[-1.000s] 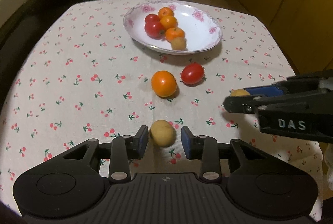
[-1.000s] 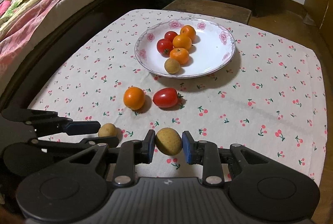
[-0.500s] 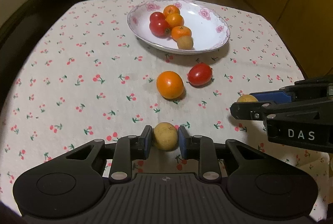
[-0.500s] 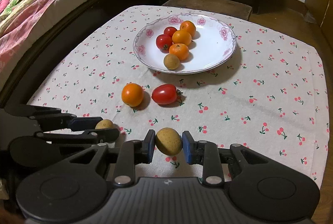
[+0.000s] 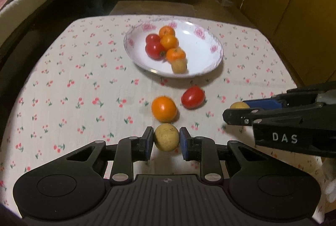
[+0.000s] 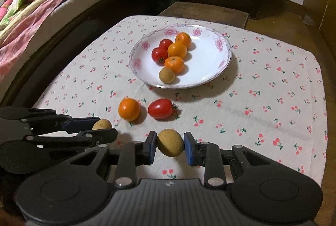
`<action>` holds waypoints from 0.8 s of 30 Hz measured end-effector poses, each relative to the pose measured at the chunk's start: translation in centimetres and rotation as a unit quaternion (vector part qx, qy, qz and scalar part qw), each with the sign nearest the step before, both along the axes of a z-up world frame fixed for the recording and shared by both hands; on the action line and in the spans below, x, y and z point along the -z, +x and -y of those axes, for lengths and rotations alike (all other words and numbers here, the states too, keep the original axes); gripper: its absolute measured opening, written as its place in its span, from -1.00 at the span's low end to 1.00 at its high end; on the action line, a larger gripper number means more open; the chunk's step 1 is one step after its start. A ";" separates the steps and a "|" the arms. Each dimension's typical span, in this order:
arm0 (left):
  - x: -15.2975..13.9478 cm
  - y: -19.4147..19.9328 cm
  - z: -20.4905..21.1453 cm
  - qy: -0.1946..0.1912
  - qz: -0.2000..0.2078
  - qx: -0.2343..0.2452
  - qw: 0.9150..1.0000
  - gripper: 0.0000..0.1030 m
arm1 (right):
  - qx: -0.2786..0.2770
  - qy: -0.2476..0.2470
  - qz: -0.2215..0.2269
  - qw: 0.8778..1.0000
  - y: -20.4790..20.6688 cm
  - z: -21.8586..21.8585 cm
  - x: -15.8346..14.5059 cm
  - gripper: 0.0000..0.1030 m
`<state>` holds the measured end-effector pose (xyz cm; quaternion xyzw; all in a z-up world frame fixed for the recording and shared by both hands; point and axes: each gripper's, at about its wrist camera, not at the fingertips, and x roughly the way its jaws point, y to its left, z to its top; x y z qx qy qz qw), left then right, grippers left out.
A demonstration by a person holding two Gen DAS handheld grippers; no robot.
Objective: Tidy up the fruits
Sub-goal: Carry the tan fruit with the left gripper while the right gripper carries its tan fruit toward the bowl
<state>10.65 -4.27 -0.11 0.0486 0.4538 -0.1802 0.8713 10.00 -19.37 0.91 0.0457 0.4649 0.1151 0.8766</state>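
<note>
We see a floral plate [image 6: 222,62] holding three oranges, two tomatoes and one tan fruit; our left gripper [image 5: 166,140] and right gripper [image 6: 170,143] each clamp another tan fruit.

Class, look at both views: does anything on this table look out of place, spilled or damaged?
Only mildly: an orange and a red tomato lie loose on the tablecloth, outside the plate holding the other fruit. Nothing looks spilled or damaged.

An orange [image 5: 164,109] and tomato [image 5: 192,97] lie before the plate [image 5: 212,64].
</note>
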 end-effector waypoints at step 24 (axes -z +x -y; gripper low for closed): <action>-1.7 7.8 2.3 -0.007 0.033 -0.018 0.999 -0.34 | 0.022 0.012 0.031 0.999 7.5 1.4 -1.4 -0.43</action>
